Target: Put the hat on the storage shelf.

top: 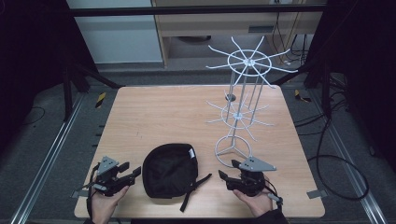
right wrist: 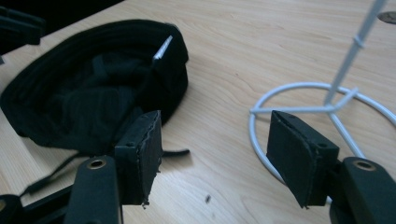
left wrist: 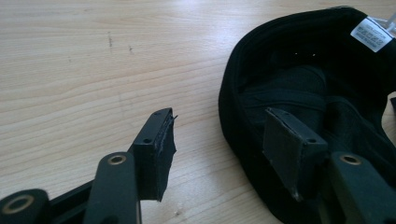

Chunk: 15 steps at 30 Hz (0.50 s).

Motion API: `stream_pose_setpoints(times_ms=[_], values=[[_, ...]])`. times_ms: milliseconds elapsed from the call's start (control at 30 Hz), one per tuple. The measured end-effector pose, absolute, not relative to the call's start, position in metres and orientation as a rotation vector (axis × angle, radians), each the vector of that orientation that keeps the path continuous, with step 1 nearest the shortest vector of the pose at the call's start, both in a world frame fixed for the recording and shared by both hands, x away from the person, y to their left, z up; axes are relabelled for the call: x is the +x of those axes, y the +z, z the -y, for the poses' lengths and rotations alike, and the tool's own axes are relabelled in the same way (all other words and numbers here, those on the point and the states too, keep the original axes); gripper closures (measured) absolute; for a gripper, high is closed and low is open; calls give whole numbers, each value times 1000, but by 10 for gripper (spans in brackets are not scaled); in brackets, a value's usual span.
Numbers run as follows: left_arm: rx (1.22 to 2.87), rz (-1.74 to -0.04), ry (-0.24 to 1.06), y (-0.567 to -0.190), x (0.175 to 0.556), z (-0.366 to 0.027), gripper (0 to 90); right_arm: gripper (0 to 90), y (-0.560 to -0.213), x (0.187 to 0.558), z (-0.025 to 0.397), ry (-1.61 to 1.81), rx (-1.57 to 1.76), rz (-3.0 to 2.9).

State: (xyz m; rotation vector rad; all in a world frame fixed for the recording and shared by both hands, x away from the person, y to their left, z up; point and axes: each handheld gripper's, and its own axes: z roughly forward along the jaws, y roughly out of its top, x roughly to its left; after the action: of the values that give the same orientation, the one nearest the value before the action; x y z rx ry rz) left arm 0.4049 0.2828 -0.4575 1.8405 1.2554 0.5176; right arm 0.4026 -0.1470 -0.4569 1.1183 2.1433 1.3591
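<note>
High view: black cap (top: 169,170), lying upside down on the desk (top: 163,112) near its front edge, between both tools. Long axis runs front to back; label end faces the far side, strap (top: 194,189) trails toward the person. Left tool (top: 125,173): jaws wide, empty. Right tool (top: 224,177): jaws wide, empty. Rack (top: 243,100): bare. Judged: cap not yet gripped; hanging remains.

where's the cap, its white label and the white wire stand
cap (top: 164,173), high view, on its dark lining
white label (left wrist: 371,34), left gripper view, middle of the tag
white wire stand (right wrist: 299,87), right gripper view, on its base ring
</note>
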Motion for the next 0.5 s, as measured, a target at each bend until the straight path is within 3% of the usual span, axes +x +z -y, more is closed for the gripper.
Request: stream_pose_setpoints(times_ms=[200, 500], values=[[1879, -1236, 517, -459, 403, -274, 438, 411, -450, 410, 123, 1375, 1081, -2178], [1917, -1231, 486, -462, 404, -266, 453, 422, -447, 422, 89, 1380, 1043, -2234]])
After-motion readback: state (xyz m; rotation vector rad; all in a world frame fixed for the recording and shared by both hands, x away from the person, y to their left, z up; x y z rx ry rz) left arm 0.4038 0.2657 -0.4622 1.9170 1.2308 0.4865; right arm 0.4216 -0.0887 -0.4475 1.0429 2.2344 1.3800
